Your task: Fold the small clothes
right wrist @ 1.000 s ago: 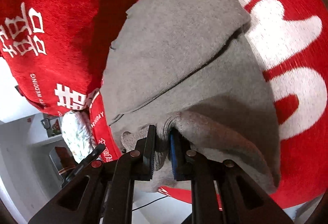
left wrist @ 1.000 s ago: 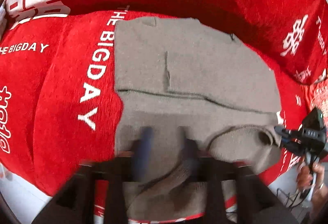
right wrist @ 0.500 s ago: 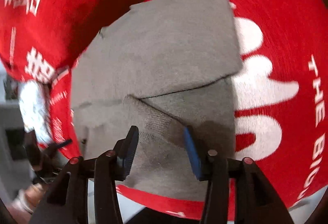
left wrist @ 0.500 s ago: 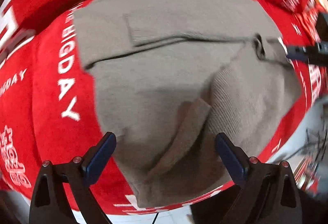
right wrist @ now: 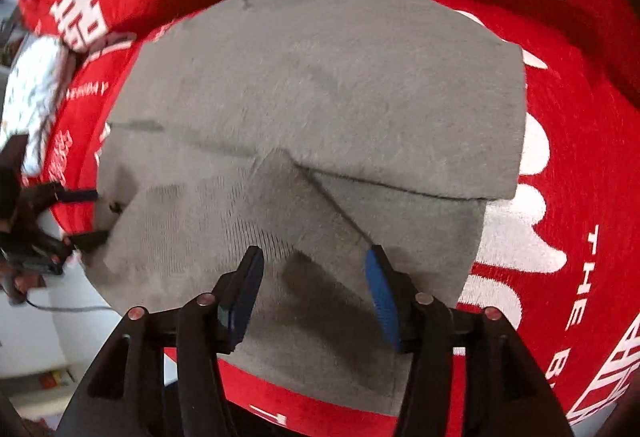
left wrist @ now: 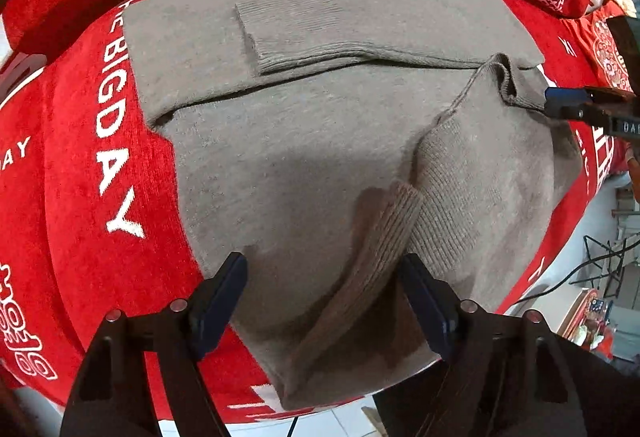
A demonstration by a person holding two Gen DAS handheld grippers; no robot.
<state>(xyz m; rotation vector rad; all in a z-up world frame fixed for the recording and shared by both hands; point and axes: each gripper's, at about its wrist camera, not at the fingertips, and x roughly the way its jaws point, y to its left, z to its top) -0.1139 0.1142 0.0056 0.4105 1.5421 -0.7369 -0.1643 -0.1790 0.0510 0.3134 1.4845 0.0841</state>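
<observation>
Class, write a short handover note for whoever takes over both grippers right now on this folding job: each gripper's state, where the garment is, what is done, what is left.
Left gripper: open, holds nothing, over the near edge of the sweater.
Right gripper: open, holds nothing, over the sweater's other near corner.
Sweater: grey knit, lying on the red blanket.
Done: one sleeve is folded across the far part of the body; a second ribbed sleeve lies loosely over the near part.
Left: probably flatten the near sleeve, then fold the body in half and square it.
</observation>
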